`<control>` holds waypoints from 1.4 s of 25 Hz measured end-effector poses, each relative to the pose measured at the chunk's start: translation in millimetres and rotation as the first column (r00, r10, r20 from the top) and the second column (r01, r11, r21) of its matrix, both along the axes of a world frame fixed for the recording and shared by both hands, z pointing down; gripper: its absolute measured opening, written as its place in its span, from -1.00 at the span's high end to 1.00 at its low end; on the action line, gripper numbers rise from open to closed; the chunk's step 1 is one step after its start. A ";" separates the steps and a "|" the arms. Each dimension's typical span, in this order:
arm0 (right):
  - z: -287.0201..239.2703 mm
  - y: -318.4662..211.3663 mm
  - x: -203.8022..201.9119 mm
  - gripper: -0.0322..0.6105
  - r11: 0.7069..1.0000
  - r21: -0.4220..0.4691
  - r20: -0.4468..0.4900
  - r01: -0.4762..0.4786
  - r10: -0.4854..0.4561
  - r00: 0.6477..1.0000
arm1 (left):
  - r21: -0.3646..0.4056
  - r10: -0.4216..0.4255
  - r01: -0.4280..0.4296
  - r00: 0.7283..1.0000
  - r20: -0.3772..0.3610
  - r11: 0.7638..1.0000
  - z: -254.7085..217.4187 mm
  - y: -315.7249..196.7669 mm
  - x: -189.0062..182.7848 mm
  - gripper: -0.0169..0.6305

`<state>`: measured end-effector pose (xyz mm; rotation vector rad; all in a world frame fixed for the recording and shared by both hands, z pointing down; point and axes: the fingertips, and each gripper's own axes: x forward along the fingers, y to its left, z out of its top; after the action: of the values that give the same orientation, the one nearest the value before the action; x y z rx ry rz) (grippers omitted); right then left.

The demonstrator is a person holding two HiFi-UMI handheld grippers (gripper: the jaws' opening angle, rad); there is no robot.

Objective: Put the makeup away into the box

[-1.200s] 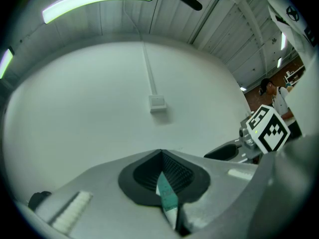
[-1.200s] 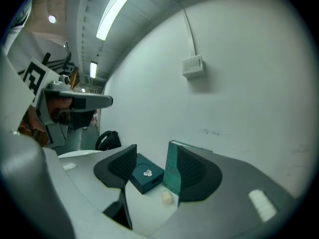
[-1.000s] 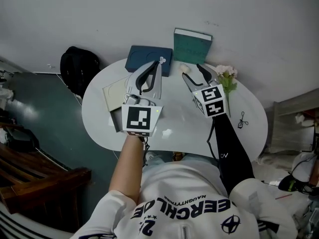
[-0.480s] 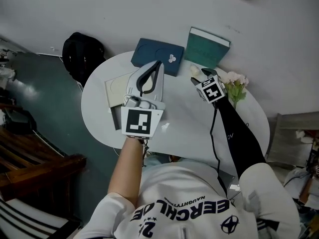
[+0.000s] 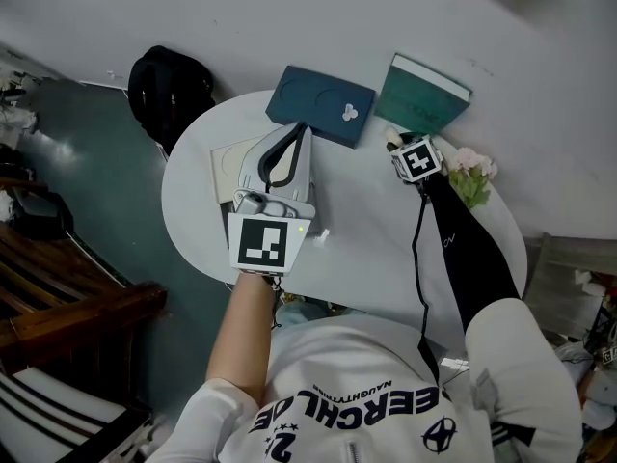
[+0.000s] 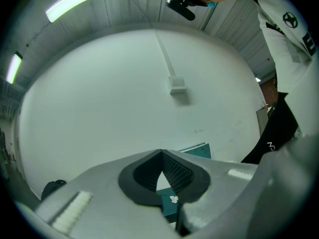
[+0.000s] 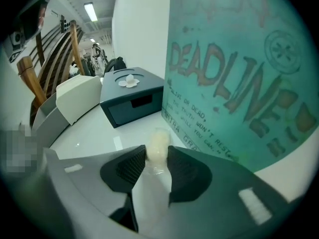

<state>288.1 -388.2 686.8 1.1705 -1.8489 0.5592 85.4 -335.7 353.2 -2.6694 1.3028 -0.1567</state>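
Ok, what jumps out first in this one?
The right gripper, whose jaws have just been closing, pinches a pale makeup tube beside the big teal book standing at the white table's far edge. The dark blue box with a white flower knob sits left of the book, and the left gripper hovers shut and empty just short of it.

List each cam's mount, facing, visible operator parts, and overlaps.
Head view: on the head, steeply down at the white table; left arm, right sleeve, left gripper, right gripper show.
Left gripper view: level along its shut jaws toward the wall; right sleeve shows.
Right gripper view: downward along jaws just closed on the cream tube; operator unclear.
Shared: blue box and teal book, all three.
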 end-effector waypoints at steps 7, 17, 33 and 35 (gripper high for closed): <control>-3.3 2.2 -3.8 0.38 1.000 0.009 0.004 0.016 -0.016 1.000 | -0.002 -0.006 0.006 1.000 0.008 1.000 0.8 -5.5 -3.9 0.94; -88.9 11.9 -17.4 0.38 0.970 0.239 0.071 -0.031 0.014 0.997 | 0.007 -0.001 0.001 1.000 -0.009 1.000 -7.0 -0.5 -4.5 0.94; -267.1 108.5 -21.3 0.36 0.752 0.611 0.227 -0.248 0.134 0.965 | 0.021 0.075 -0.075 0.997 -0.014 0.997 -20.6 35.4 15.3 0.94; -283.0 119.5 -23.4 0.36 0.725 0.645 0.224 -0.241 0.122 0.967 | 0.023 0.074 -0.073 0.997 -0.024 0.997 -23.3 36.6 15.4 0.94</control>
<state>264.7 -268.6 403.8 1.8444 -2.1742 0.0676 100.7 -299.0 329.9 -2.7041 1.2040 -0.0990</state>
